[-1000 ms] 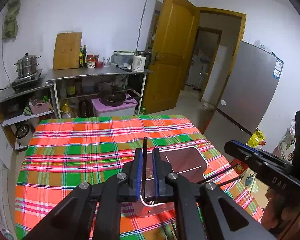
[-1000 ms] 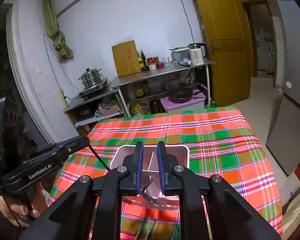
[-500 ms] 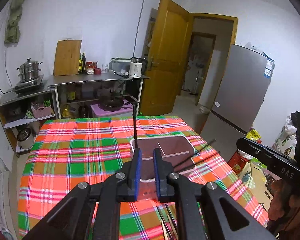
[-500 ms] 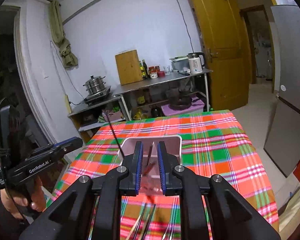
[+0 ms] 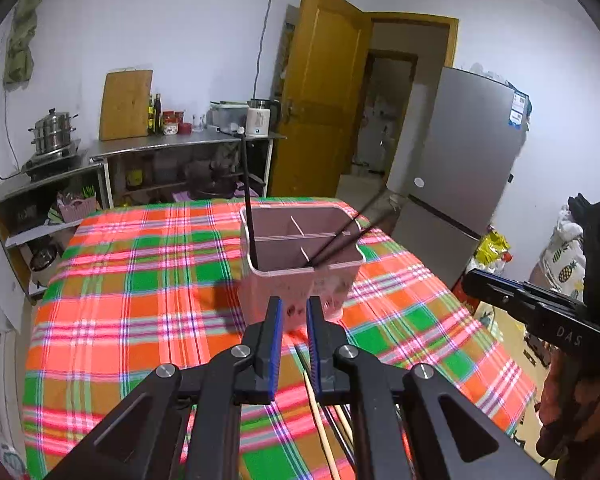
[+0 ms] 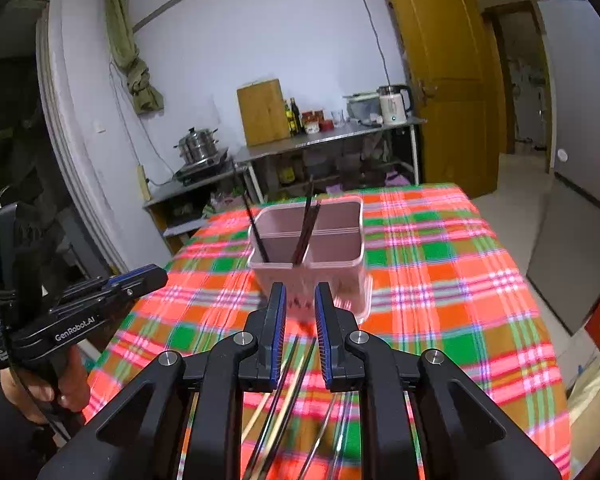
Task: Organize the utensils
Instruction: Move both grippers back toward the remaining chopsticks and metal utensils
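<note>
Standing on the plaid tablecloth (image 5: 148, 280), the pink utensil holder (image 5: 300, 256) already carries three dark chopsticks: one lone stick (image 5: 249, 200) leans in the left front compartment, and a pair (image 5: 340, 238) slants out over the right rim, tips down so they stay put against the dividers. More chopsticks, pale and dark, lie loose on the cloth (image 6: 288, 392) just below the right gripper, which is probably why both tools sit back from the holder and angled down toward that pile

The left gripper (image 5: 292, 344) has its blue-padded jaws drawn nearly together with nothing between them; a pale stick (image 5: 318, 420) lies on the cloth beneath, not pinched. The right gripper (image 6: 300, 340) is likewise narrowed and empty, the holder's front wall showing through the slim gap. A hand (image 6: 48, 392) wraps the left tool's handle at the frame edge in the right wrist view

My judgement: the sorting is partly done, and the next pick calls for spreading a jaw pair before dropping onto one loose stick, since several lie close and could be grabbed together
</note>
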A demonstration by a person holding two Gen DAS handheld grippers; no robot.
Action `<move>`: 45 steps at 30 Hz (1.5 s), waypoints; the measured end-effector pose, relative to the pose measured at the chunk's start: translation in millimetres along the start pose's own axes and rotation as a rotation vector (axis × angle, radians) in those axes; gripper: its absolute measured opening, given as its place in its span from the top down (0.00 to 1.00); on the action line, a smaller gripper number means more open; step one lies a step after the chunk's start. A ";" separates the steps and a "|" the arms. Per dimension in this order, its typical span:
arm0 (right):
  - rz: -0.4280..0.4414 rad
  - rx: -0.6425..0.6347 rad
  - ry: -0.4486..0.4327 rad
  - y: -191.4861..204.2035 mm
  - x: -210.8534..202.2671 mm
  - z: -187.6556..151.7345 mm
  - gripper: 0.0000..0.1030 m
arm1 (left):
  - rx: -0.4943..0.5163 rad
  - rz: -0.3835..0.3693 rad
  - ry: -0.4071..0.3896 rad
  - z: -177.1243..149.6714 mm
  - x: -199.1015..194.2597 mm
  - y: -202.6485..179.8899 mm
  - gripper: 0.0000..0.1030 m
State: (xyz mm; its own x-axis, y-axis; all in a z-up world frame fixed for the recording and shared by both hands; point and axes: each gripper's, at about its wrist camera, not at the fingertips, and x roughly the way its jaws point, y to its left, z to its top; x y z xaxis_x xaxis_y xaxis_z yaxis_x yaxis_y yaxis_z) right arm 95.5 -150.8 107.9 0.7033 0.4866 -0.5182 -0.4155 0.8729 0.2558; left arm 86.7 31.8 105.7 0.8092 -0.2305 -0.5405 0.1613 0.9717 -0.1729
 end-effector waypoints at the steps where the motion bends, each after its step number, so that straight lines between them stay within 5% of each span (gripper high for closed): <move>1: 0.003 0.003 0.011 -0.1 -0.9 -4.9 0.85 | -0.003 -0.005 0.004 -4.1 -1.0 -0.7 0.89; 19: -0.033 0.025 0.120 -0.9 -8.9 -66.6 0.85 | -0.008 -0.043 0.112 -68.6 -1.3 -16.1 0.89; 45: -0.042 0.051 0.217 -5.5 20.4 -85.5 0.85 | -0.071 -0.069 0.291 -102.8 79.1 -11.8 0.89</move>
State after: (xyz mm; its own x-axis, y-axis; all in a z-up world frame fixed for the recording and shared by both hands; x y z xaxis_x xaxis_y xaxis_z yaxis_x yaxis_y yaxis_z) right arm 62.9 -148.7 26.2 0.5765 0.4356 -0.6913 -0.3551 0.8955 0.2682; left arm 90.8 -3.4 -19.7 0.6004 -0.3112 -0.7367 0.1624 0.9494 -0.2687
